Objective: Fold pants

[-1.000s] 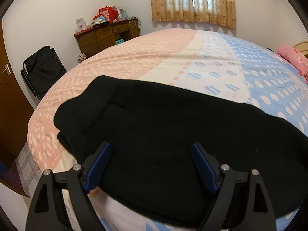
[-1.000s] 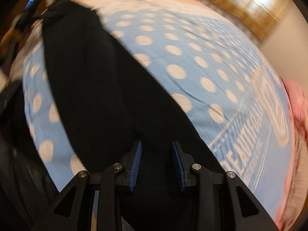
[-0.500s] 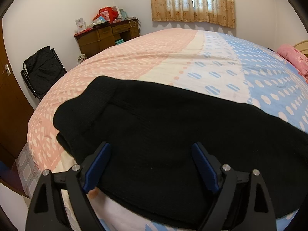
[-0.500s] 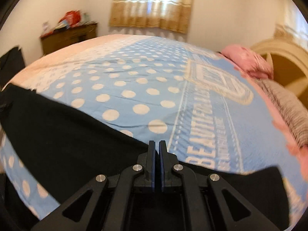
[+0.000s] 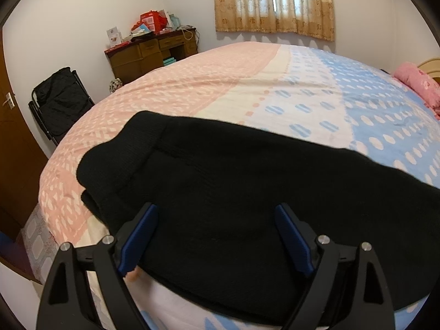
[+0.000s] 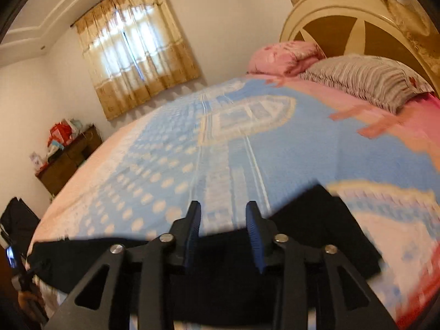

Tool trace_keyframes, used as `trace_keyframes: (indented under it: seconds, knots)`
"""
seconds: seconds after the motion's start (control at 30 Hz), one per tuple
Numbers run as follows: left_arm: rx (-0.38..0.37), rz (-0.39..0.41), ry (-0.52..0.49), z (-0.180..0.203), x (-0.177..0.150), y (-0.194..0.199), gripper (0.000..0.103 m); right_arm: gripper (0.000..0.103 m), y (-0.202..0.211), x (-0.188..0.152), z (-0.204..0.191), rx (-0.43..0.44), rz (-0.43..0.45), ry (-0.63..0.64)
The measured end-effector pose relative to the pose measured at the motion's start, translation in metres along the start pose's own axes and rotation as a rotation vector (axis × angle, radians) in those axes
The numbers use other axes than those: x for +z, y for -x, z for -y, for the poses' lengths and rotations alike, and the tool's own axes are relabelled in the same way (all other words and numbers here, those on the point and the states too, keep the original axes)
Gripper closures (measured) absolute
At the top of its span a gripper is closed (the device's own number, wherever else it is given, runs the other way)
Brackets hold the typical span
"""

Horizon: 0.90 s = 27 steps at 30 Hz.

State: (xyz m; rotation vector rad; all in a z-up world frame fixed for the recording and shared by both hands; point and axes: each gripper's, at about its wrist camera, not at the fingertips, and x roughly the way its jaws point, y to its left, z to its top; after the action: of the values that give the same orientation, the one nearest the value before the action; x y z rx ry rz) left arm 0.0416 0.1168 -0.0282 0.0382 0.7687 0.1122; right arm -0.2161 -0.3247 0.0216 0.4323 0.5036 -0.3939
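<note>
The black pants [image 5: 233, 187] lie flat across the near edge of the bed, waistband end at the left. My left gripper [image 5: 217, 220] is wide open and empty, hovering just above the pants near the waistband end. In the right wrist view the pants [image 6: 316, 220] stretch along the bed's near edge below the fingers. My right gripper [image 6: 223, 214] is open and empty above the leg end, tilted and raised over the bedspread.
The bed [image 5: 288, 88] has a pink, white and blue dotted cover. Pink and striped pillows [image 6: 357, 74] lie by the headboard [image 6: 343, 22]. A wooden desk [image 5: 148, 52] with clutter and a black folding chair [image 5: 60, 101] stand at the far left by a door.
My right gripper, shut half a second ago, has opened and lifted away from the pants, swinging to face the headboard. My left gripper has stayed open and still.
</note>
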Motion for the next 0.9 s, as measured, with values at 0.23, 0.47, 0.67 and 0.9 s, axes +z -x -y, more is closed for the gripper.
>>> trace_keyframes:
  seconds: [0.23,0.47,0.67,0.9]
  knots:
    - [-0.153,0.049,-0.071,0.041,0.008,0.020,0.014,0.067,-0.021,-0.055,-0.043,0.161,-0.163,0.081]
    - [-0.308,0.061,-0.148,0.090,0.004,0.045,0.014,0.066,-0.050,-0.107,-0.086,0.279,-0.351,0.130]
    - [-0.444,0.026,-0.238,0.139,-0.007,0.054,0.013,0.067,-0.015,-0.075,-0.080,0.318,-0.330,0.187]
    - [-0.465,-0.047,-0.319,0.169,-0.032,0.046,0.013,0.067,-0.027,-0.017,-0.025,-0.085,-0.139,0.220]
